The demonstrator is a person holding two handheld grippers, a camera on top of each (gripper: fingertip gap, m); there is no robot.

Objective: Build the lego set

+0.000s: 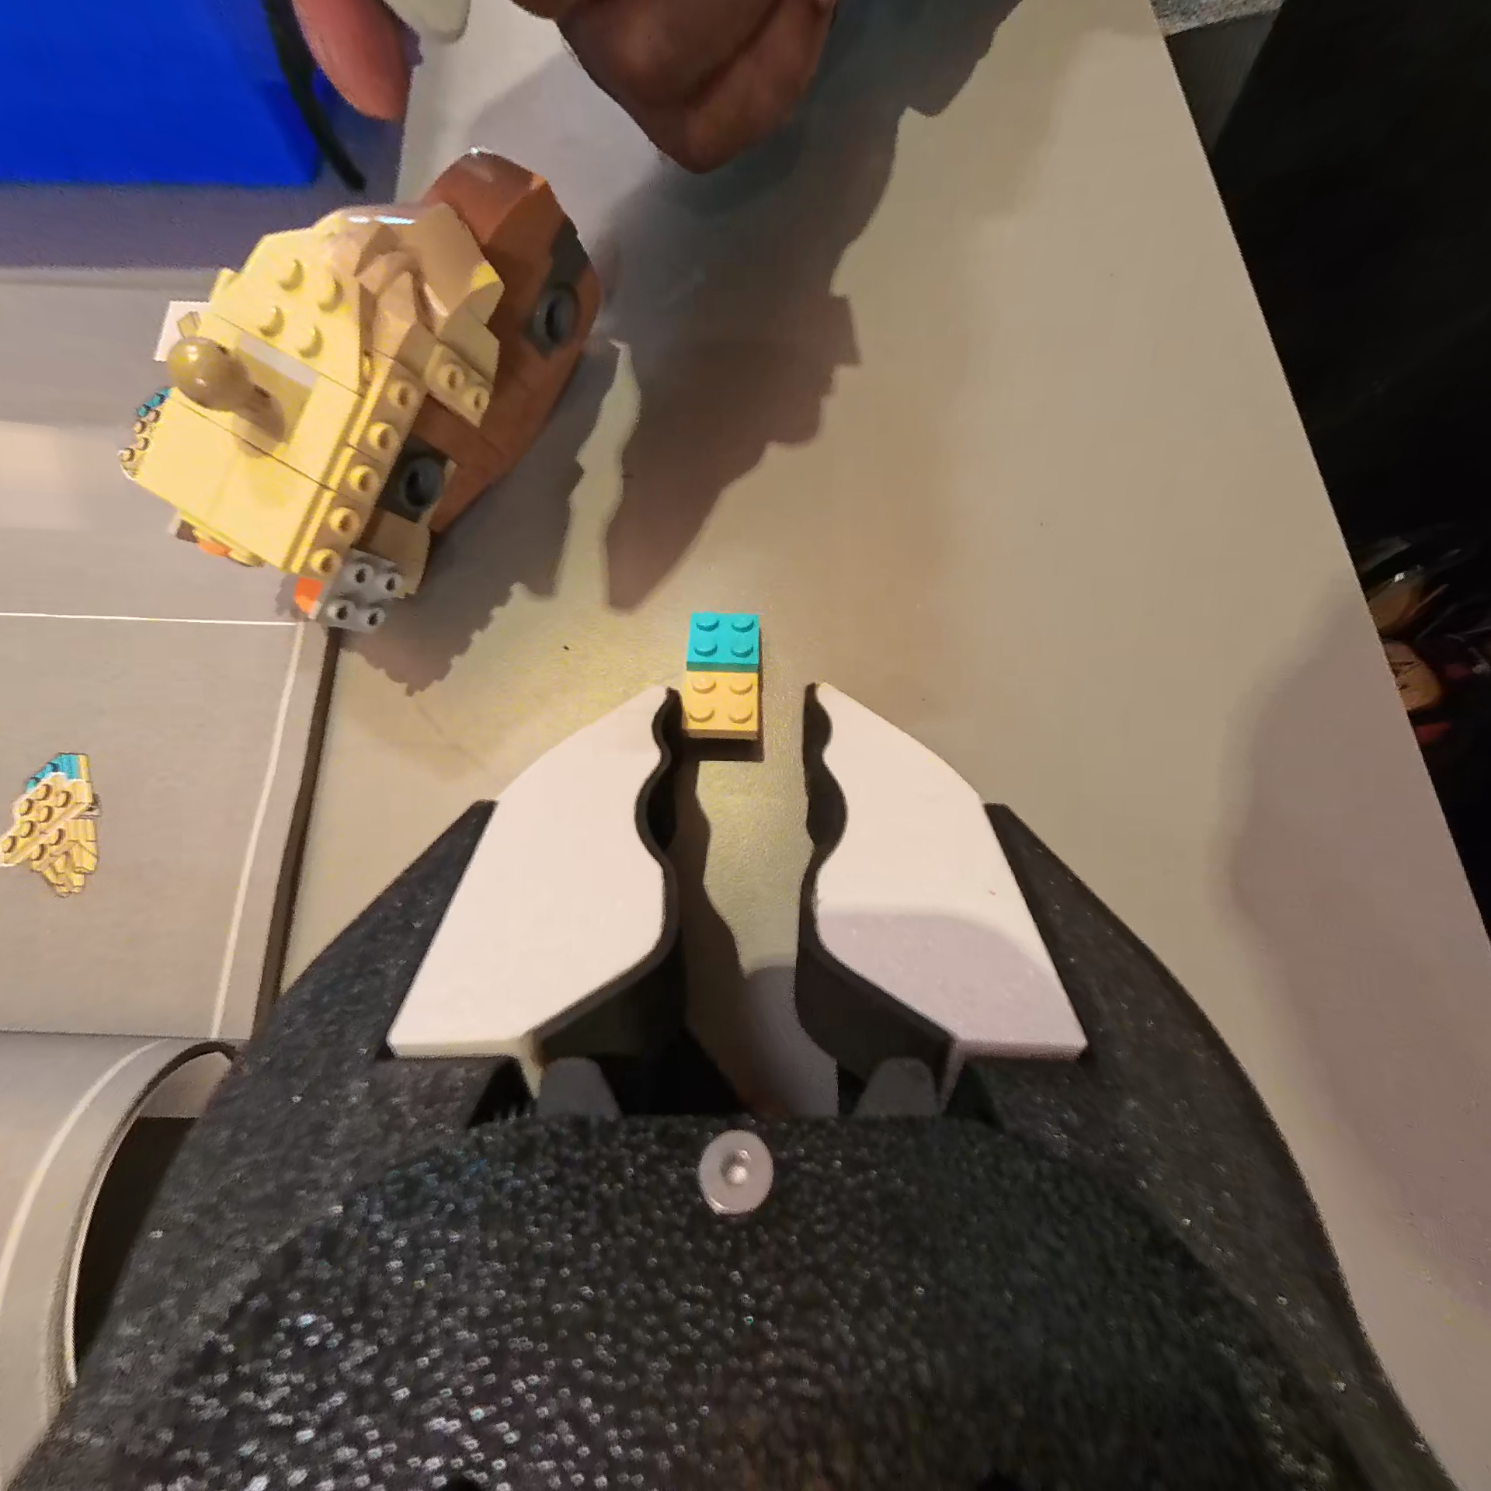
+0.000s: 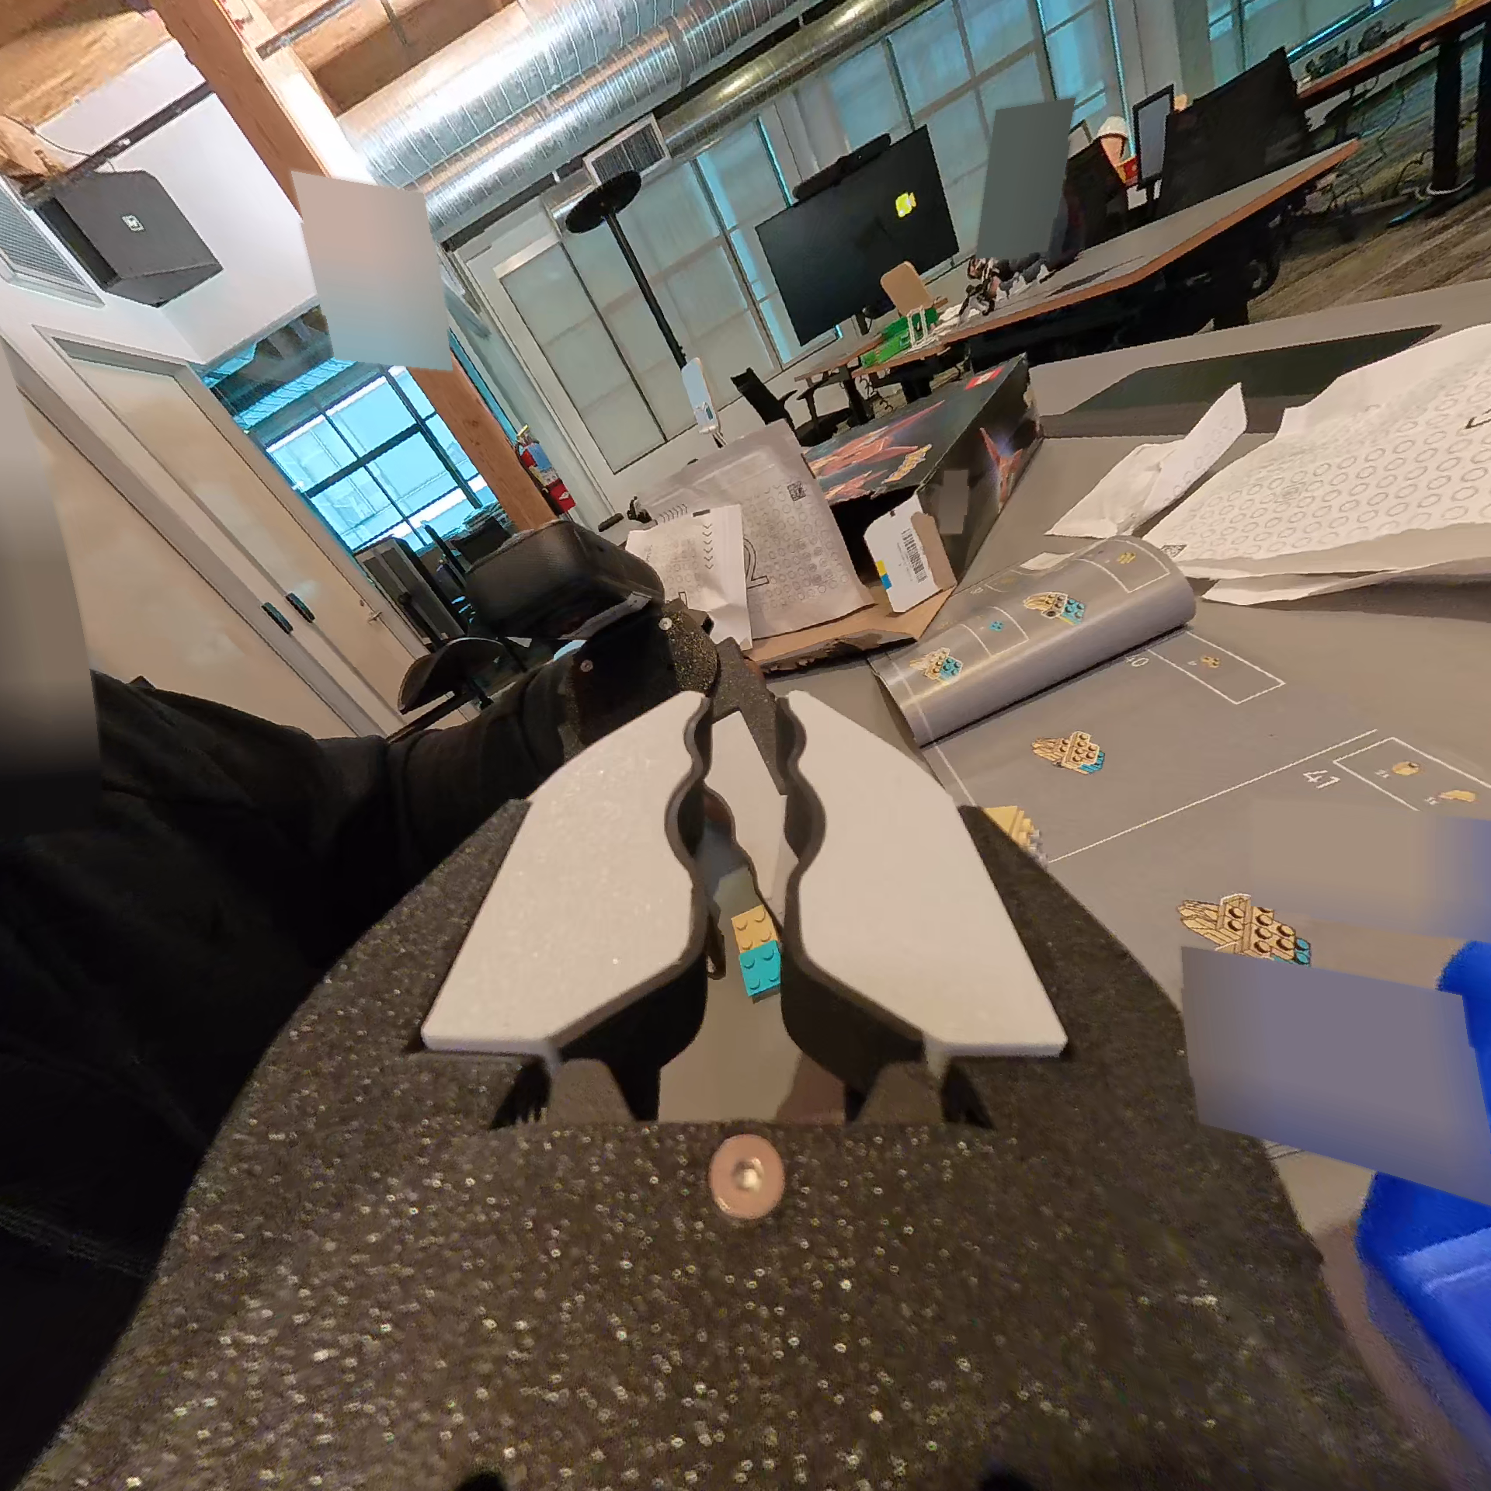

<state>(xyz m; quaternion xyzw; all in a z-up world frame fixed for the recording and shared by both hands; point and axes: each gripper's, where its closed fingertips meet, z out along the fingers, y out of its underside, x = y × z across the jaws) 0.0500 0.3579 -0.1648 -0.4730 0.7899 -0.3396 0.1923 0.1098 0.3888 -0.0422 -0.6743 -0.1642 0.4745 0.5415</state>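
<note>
Just ahead of the left gripper (image 1: 738, 702) tips, at centre frame, lies the small teal-and-yellow brick piece (image 1: 724, 674) on the pale table (image 1: 1008, 565), long axis running up the frame, teal end farthest away, studs up. Its near yellow corner sits beside the left fingertip (image 1: 657, 710); contact is unclear. That claw gapes, empty. Upper left, the tan-and-brown lego model (image 1: 363, 403) is held aloft, its holder cut off. Seen from its own camera, the right gripper (image 2: 746, 710) stands slightly parted, holding nothing; the brick piece shows through its gap.

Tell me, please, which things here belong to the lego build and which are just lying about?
Belonging to the build:
- teal-and-yellow brick piece
- tan and brown lego model
- instruction booklet
- left tool, open at the piece

Lying about:
- lego box
- torn paper bags
- blue bin
</note>
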